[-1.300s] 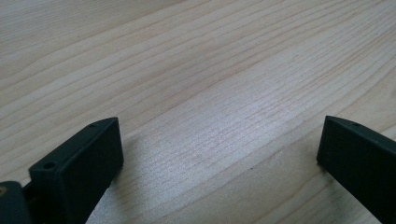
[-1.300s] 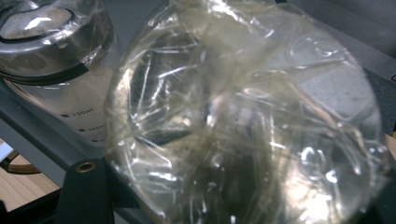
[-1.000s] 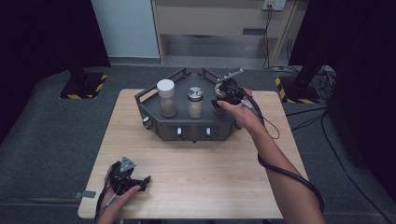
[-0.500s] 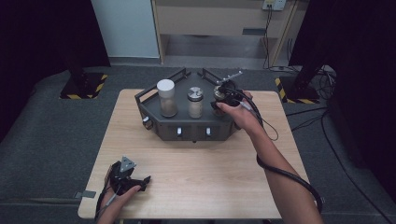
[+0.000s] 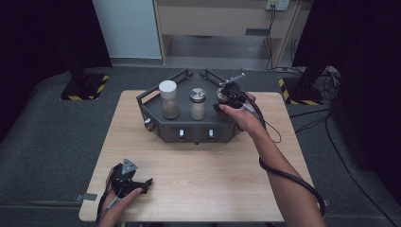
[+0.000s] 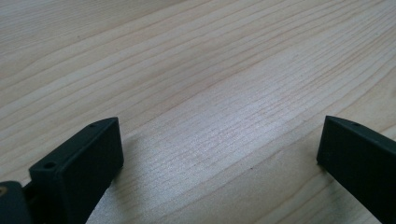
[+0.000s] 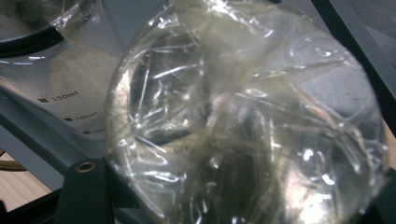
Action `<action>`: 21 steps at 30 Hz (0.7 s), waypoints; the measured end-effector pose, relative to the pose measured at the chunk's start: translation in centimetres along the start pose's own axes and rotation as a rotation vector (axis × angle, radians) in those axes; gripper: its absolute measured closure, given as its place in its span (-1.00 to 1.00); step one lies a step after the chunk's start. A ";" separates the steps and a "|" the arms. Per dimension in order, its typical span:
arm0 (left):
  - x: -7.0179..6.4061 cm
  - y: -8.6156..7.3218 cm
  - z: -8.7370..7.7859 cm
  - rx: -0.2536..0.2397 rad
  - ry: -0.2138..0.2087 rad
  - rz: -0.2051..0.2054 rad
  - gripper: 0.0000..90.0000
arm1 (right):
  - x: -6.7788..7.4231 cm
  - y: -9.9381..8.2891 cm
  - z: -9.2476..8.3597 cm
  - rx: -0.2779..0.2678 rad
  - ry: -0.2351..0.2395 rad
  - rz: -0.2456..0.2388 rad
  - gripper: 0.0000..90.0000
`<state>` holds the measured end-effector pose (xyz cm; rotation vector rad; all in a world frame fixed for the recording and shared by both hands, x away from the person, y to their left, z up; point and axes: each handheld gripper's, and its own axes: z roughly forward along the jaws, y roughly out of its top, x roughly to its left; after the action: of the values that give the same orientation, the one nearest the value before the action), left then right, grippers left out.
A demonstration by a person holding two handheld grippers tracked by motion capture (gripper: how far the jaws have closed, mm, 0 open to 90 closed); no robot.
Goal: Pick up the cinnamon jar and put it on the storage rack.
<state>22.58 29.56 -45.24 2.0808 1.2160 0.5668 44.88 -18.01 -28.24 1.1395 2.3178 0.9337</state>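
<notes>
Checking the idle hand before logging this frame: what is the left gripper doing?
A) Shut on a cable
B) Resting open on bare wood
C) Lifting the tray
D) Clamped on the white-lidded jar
B: the left gripper lies on the table, jaws apart over bare wood.

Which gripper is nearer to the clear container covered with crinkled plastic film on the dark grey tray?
Right. The right gripper is closed on the clear film-covered container at the right end of the dark grey tray. The left gripper rests open near the wooden table's front left corner.
</notes>
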 end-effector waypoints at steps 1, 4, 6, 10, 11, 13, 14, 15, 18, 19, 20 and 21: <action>0.0 0.0 0.0 0.000 0.000 0.000 -1.00 | 0.0 0.0 0.0 0.000 0.000 0.000 -0.31; 0.0 0.0 0.0 0.000 0.000 0.000 -1.00 | -0.1 -0.1 0.1 -0.002 0.005 0.006 -0.31; 0.0 0.0 0.0 0.000 0.000 0.000 -1.00 | -0.2 -0.1 0.1 -0.001 0.006 0.007 -0.31; 0.0 0.0 0.0 0.000 0.000 0.000 -1.00 | -0.2 -0.4 0.1 -0.010 0.007 0.018 -0.31; 0.0 0.0 0.0 0.000 0.000 0.000 -1.00 | -0.2 -0.5 0.1 -0.013 0.007 0.023 -0.31; 0.0 0.0 0.0 0.000 0.000 0.000 -1.00 | -0.4 -0.6 0.1 -0.017 0.010 0.030 -0.31; 0.0 0.0 0.0 0.000 0.000 0.000 -1.00 | -0.4 -0.6 0.1 -0.017 0.010 0.034 -0.31; 0.0 0.0 0.0 0.000 0.000 0.000 -1.00 | -0.4 -0.6 0.1 -0.017 0.010 0.034 -0.31; 0.0 0.0 0.0 0.000 0.000 0.000 -1.00 | -0.4 -0.6 0.1 -0.018 0.009 0.040 -0.32; 0.0 0.0 0.0 0.000 0.000 0.000 -1.00 | -0.4 -0.7 0.1 -0.018 0.011 0.044 -0.32; 0.0 0.0 0.0 0.000 0.000 0.000 -1.00 | -0.5 -0.7 0.1 -0.020 0.012 0.045 -0.32; 0.0 0.0 0.0 0.000 0.000 0.000 -1.00 | -0.5 -0.7 0.1 -0.020 0.013 0.047 -0.32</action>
<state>22.58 29.56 -45.24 2.0808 1.2161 0.5668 44.88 -18.68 -28.83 1.1881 2.2959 0.9821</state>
